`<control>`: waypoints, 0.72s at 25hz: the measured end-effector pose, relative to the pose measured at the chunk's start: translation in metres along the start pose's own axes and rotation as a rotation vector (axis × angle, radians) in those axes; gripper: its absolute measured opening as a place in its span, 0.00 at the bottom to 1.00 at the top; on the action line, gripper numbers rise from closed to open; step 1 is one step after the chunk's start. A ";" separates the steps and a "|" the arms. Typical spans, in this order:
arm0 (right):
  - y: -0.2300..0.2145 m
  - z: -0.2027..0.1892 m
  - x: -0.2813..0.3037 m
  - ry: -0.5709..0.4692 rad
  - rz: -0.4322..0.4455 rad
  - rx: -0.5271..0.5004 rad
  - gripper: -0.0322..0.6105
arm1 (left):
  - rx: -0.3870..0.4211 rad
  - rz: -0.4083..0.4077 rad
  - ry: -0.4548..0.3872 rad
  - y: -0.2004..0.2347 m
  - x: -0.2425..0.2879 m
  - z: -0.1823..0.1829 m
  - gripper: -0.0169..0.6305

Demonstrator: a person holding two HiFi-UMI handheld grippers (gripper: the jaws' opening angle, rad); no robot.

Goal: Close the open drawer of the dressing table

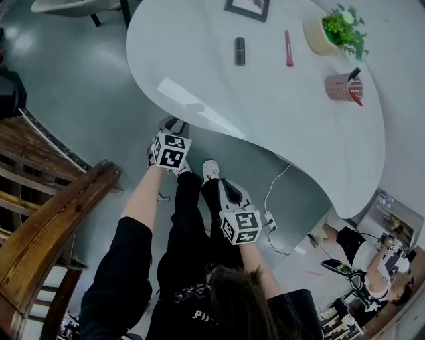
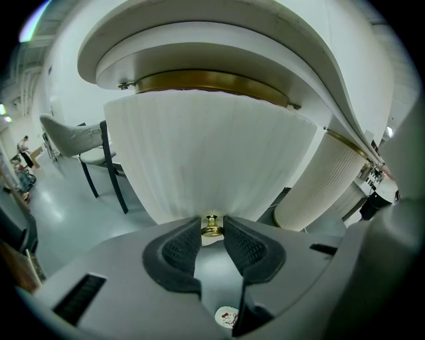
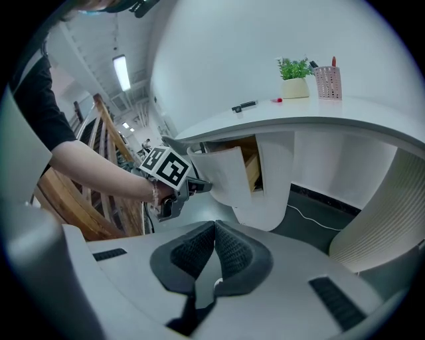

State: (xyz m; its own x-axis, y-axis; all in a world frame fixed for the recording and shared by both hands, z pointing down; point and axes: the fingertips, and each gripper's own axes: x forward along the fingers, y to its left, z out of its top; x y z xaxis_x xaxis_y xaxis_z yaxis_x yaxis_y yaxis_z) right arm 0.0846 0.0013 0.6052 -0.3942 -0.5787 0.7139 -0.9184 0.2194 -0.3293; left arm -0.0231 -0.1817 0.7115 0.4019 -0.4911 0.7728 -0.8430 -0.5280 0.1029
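While left tool (image 2: 211, 220) pinches round brass knob (image 2: 212, 230), ribbed white drawer (image 2: 206, 153) bulges.

We find no word or number that we can read. The marker cube (image 1: 170, 151) on the left gripper (image 2: 212, 226) and the one on the right gripper (image 3: 214, 227) bear only black-and-white square patterns; the white lettering (image 1: 199, 313) on the person's black shirt is cut off, and the round sticker (image 2: 227, 317) is too small

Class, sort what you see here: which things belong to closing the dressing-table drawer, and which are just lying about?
Belong to the job: open drawer, gold knob, left gripper gripping the knob.
Lying about: potted plant, pink pen cup, red stick, black tube, picture frame.
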 end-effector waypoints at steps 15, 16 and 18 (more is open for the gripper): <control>-0.006 0.023 0.014 -0.050 -0.009 0.028 0.09 | 0.013 -0.012 -0.060 0.002 0.011 0.019 0.21; -0.005 0.026 0.015 -0.056 -0.007 0.026 0.09 | 0.013 -0.015 -0.061 0.001 0.012 0.019 0.21; -0.005 0.030 0.017 -0.064 -0.004 0.022 0.09 | 0.007 -0.022 -0.062 0.000 0.014 0.020 0.21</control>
State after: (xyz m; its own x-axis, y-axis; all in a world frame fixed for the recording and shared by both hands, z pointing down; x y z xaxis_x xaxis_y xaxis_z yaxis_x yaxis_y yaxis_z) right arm 0.0834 -0.0333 0.6000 -0.3867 -0.6292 0.6743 -0.9188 0.1998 -0.3405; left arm -0.0107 -0.2023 0.7099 0.4419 -0.5211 0.7302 -0.8313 -0.5438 0.1149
